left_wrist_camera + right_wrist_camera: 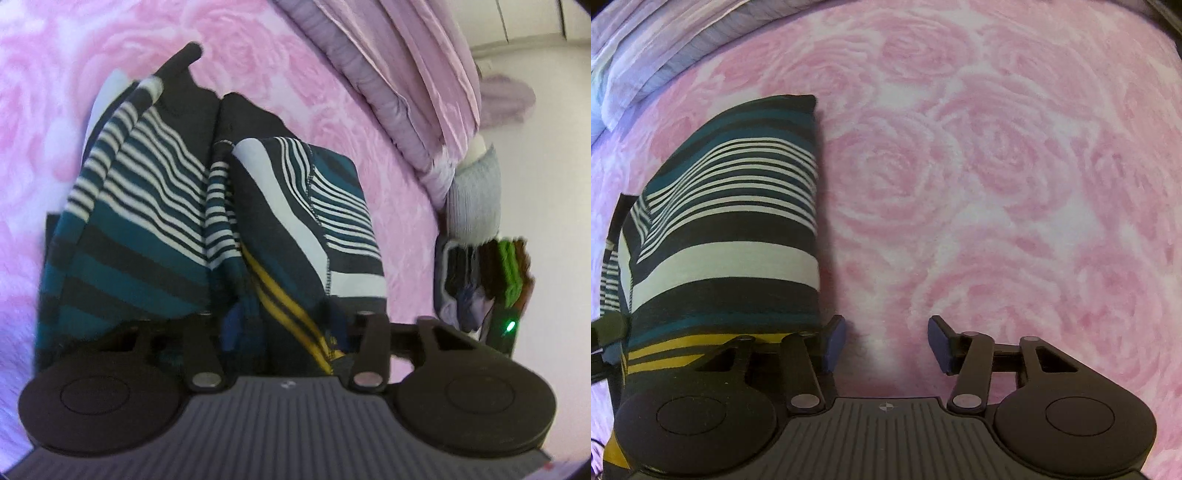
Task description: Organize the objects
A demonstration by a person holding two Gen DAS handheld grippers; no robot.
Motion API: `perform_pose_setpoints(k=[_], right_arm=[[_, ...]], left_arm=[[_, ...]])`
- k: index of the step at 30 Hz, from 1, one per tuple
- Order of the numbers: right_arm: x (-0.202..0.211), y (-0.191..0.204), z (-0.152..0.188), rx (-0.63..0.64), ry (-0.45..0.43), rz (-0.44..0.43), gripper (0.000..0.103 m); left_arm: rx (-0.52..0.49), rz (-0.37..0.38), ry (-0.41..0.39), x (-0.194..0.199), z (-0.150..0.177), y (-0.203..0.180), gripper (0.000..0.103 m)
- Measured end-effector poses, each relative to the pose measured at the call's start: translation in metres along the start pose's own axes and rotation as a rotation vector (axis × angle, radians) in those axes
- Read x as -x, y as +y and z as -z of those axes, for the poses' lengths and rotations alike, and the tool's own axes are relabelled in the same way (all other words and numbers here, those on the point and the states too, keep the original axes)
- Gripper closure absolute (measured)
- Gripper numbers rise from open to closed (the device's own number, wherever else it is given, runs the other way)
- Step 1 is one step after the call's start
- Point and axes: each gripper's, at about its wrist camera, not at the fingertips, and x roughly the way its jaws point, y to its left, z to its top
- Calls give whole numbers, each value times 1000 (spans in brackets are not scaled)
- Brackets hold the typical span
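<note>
- We see a bed covered by a pink blanket (997, 166) printed with large roses, soft and plush, filling nearly all of both views.
- On it lies a striped garment (155, 206), folded or bunched, in bands of teal, dark navy and white, with thin yellow stripes at one end.
- In the left wrist view the garment fills the middle of the picture and runs right down between the arms of our left tongs (280, 332). The fingertips are buried in the cloth, so we cannot tell whether they press on it or merely stand around it.
- Beyond the garment, toward the upper right of that view, a lilac quilt (406, 74) lies heaped along the bed's edge, its satin face creased.
- Further right, past the bed, stands a pale wall, and against it a rack or basket of folded cloths (480, 273) in dark, brown and green shades. A small green light (511, 326) glows on a dark device just below it.
- In the right wrist view the garment (731, 229) lies at the left, just beside the left finger of our right tongs (886, 343).
- Those tongs stand apart, blue pads (835, 341) facing each other, with only bare blanket between them.
- The quilt (646, 48) shows again in the upper left corner.
</note>
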Motion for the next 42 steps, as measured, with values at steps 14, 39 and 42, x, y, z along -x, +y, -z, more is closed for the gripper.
perform_pose_setpoints(k=[14, 39, 42], right_arm=[[21, 121, 10, 367, -99, 38, 103], [18, 112, 8, 253, -92, -156, 103], [15, 103, 7, 224, -88, -197, 103]], left_arm=[[-276, -143, -192, 94, 7, -1, 83], [-197, -239, -118, 68, -13, 38, 83], [-197, -251, -132, 64, -14, 43, 81]])
